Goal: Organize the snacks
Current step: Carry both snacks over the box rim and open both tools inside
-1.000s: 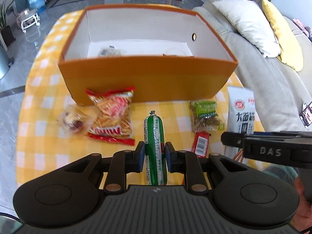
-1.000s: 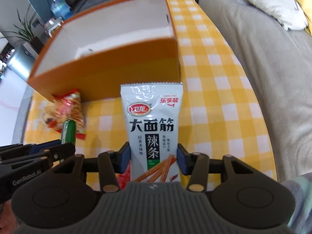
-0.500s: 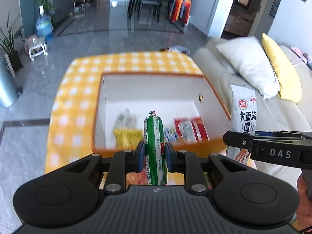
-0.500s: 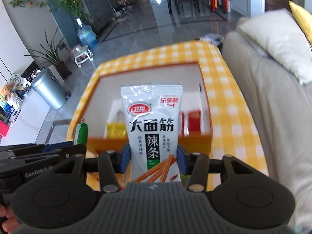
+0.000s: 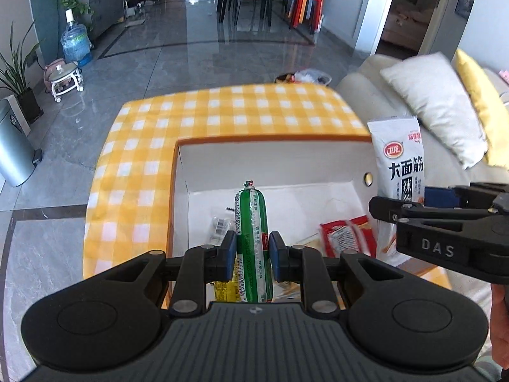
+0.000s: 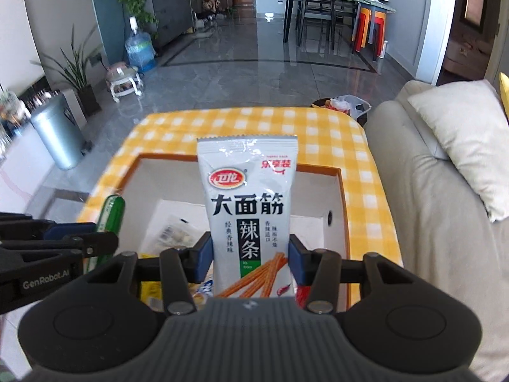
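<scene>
Currently: Two Snacks Held Above the Box

Over the orange box [image 5: 178, 172], the left gripper [image 5: 253, 251] is clamped on a firm, slippery green sausage [image 5: 251, 238] at mid-length. The right gripper [image 6: 251, 258] pinches a light, crushable white spicy-strip packet [image 6: 248, 210] across its lower half.

Green sausage [image 5: 251, 222], white snack packet [image 6: 248, 197], orange box [image 5: 270, 141] with white inside, yellow-and-white checked desk [image 5: 143, 165].

Bright daylight, glare on the glossy floor [image 5: 197, 60], fisheye-bent edges, perhaps slight motion blur.
</scene>
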A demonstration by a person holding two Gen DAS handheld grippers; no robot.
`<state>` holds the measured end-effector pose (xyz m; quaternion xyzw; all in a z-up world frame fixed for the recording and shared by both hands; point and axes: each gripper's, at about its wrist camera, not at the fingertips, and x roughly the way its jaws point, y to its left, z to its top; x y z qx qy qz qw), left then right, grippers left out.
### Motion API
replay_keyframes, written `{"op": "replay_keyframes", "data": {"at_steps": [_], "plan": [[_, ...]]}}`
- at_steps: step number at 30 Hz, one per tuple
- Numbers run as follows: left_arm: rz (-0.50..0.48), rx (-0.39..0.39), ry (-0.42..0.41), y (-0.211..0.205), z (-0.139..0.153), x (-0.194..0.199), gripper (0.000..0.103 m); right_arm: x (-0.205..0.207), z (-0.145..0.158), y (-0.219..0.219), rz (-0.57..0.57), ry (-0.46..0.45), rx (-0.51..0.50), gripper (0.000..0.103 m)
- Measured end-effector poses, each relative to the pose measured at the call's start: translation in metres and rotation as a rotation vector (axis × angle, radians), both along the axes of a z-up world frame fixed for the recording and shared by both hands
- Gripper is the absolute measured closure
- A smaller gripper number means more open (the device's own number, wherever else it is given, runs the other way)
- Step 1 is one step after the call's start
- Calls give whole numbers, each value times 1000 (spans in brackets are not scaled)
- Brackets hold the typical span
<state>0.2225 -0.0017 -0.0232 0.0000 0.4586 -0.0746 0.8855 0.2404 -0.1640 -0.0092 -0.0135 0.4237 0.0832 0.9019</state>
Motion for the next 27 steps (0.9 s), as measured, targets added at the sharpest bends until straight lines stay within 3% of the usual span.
{"op": "replay_keyframes", "data": {"at_steps": [12,27], "plan": [[-37,53,117,-9,-47,20,79,40,-67,9,6,153,-96,57],[-41,90,211,-14,-76,37,79,50,-105,12,10,284,-102,55]]}}
